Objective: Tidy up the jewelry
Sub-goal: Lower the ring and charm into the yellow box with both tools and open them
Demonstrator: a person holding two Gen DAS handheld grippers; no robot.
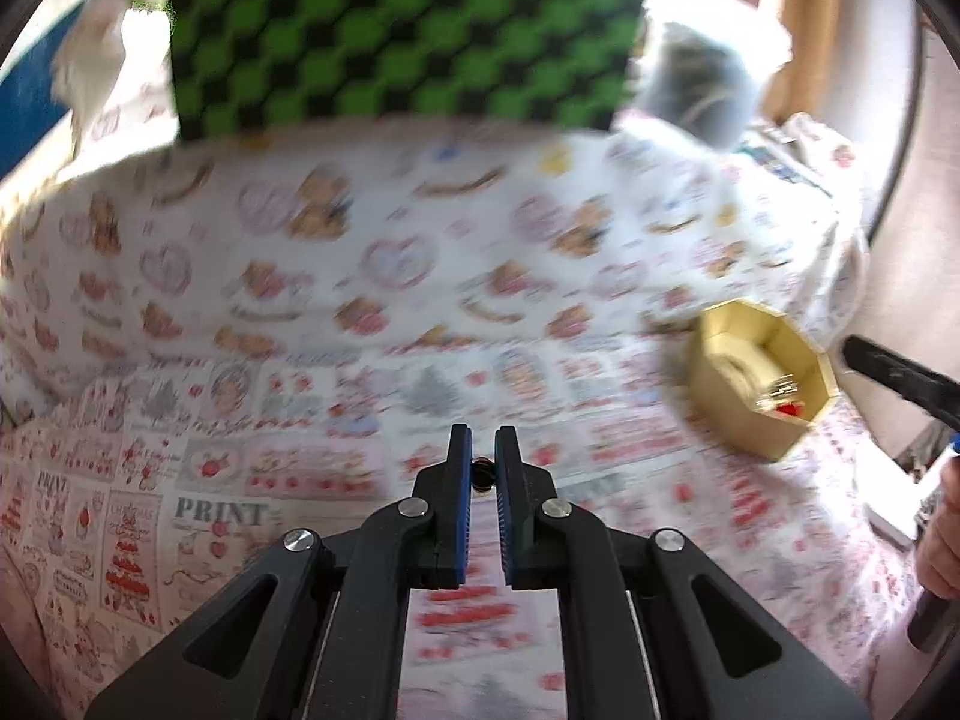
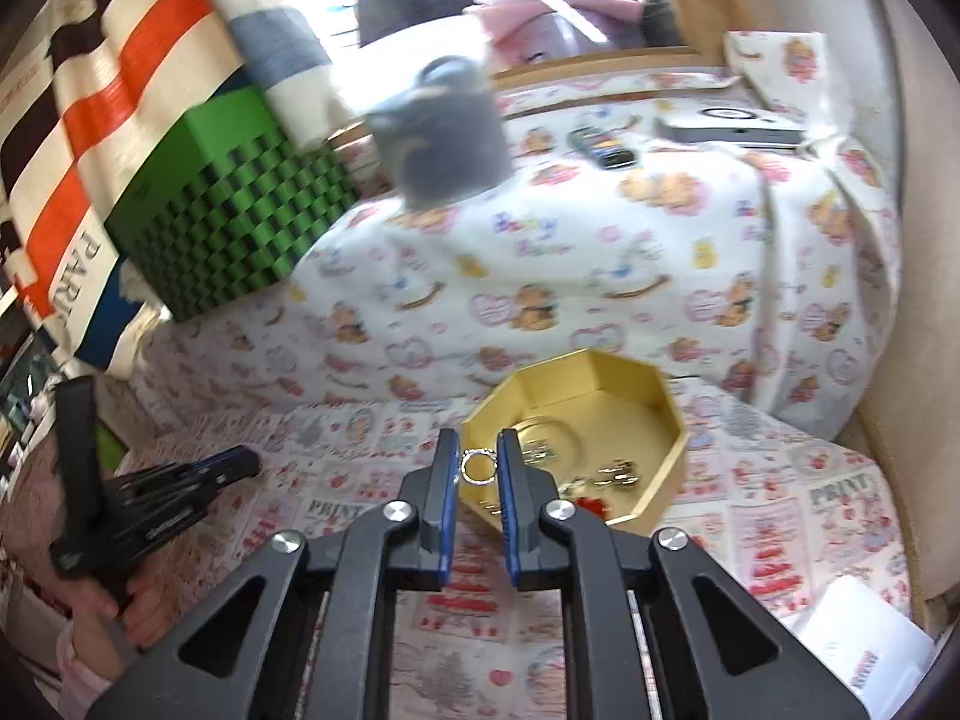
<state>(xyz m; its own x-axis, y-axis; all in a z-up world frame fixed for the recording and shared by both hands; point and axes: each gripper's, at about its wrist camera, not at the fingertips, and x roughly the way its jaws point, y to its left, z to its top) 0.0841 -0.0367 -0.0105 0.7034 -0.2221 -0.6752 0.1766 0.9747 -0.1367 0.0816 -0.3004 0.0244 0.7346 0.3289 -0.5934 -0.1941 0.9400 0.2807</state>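
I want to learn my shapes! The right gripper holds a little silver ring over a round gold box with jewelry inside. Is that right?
Almost. The gold box is not round: it has straight sides and corners, like an octagon, as the right wrist view shows. The rest holds: the right gripper pinches a little silver ring over the box's near edge, with jewelry lying inside.

a table under a printed cloth (image 2: 372, 480) carries an open gold octagonal box (image 2: 660, 420) and a green checkered box (image 2: 240, 210).
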